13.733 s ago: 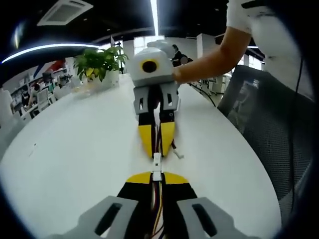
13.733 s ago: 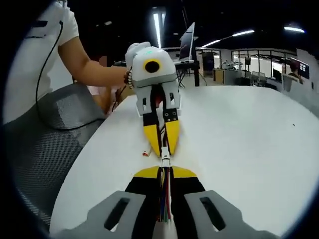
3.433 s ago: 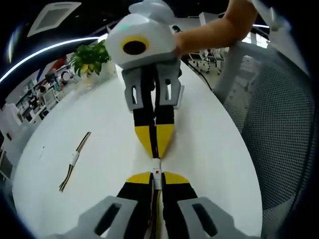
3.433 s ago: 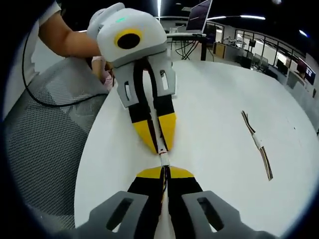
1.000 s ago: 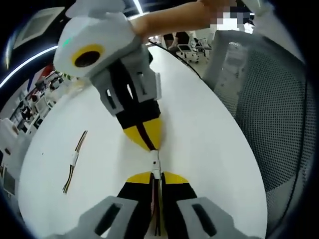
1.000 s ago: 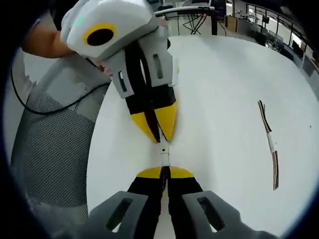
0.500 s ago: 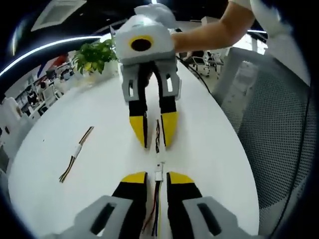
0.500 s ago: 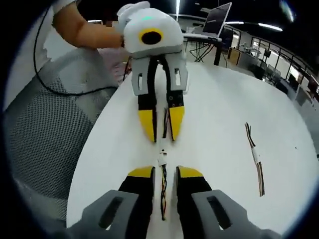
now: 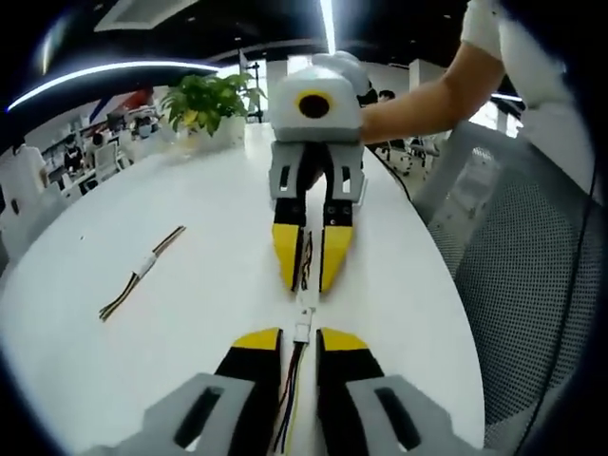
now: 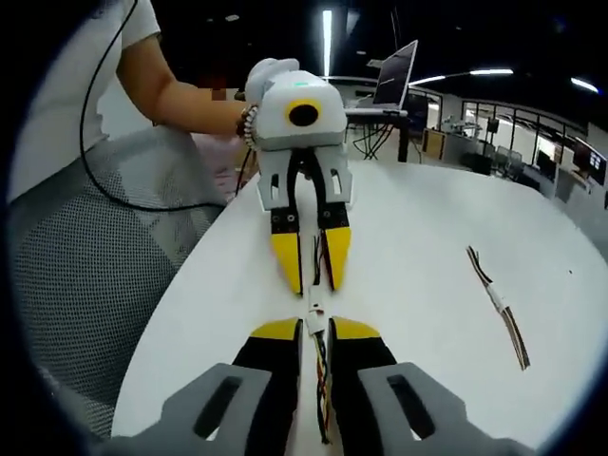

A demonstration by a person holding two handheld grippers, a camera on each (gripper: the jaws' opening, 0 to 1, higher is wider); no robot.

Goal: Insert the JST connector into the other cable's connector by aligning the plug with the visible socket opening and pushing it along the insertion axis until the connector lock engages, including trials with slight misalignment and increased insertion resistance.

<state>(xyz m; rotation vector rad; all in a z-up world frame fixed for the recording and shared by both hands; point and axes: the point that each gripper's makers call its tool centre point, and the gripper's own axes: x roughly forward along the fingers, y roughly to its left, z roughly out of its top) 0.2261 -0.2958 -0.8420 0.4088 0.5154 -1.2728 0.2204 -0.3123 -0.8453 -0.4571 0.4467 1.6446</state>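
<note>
Lying on the white table [image 9: 190, 313] between the two facing grippers, the joined white JST connector [image 9: 303, 319] trails multicoloured wires from both ends, its long axis running near to far. The left gripper [image 9: 295, 338] and right gripper [image 9: 310, 277] both stand with jaws parted, straddling the wires without clamping them. A second cable [image 9: 141, 272] lies well apart at left.
</note>
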